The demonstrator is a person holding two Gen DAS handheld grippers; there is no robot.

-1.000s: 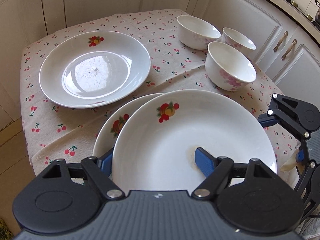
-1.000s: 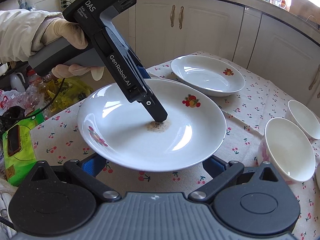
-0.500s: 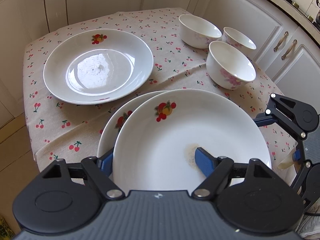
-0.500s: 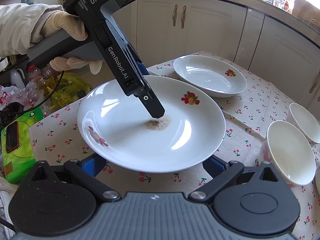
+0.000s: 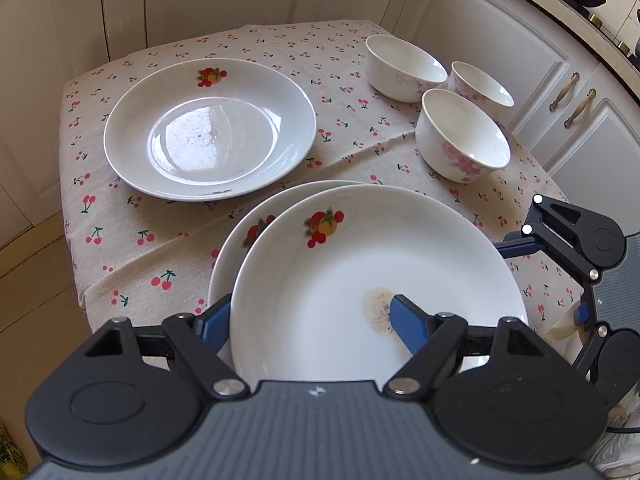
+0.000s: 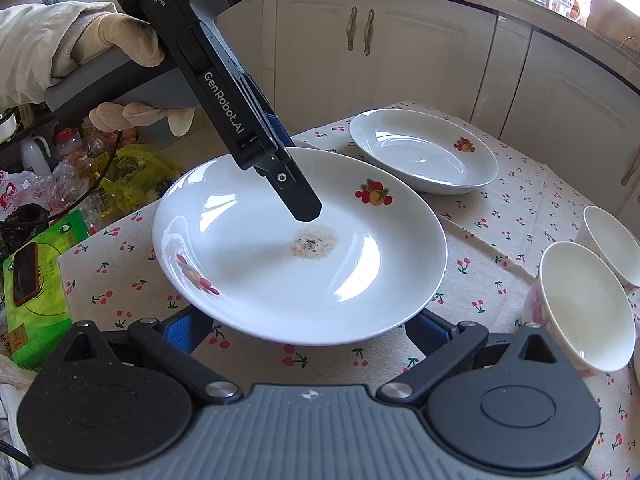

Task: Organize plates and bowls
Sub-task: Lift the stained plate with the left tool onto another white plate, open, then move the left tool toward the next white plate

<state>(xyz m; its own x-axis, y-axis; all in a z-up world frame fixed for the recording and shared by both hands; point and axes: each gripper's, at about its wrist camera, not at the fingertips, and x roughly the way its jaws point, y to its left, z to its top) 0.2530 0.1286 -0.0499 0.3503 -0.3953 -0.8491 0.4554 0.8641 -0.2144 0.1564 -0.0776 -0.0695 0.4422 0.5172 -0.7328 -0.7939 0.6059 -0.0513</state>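
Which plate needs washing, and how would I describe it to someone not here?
On the table's cherry-print cloth, find the two overlapping plates at the near edge. It is the upper plate, resting on the lower plate. Unlike the lone plate farther back, it has a brownish speckled stain in its middle.

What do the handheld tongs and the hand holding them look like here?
Left tongs: black body printed "DAS" and "GenRobot.AI", grey handle, blue fingers, dark cable. Left hand wears a cream glove under a pale sleeve. Right tongs: black linkages, ribbed grey housing, blue fingers.
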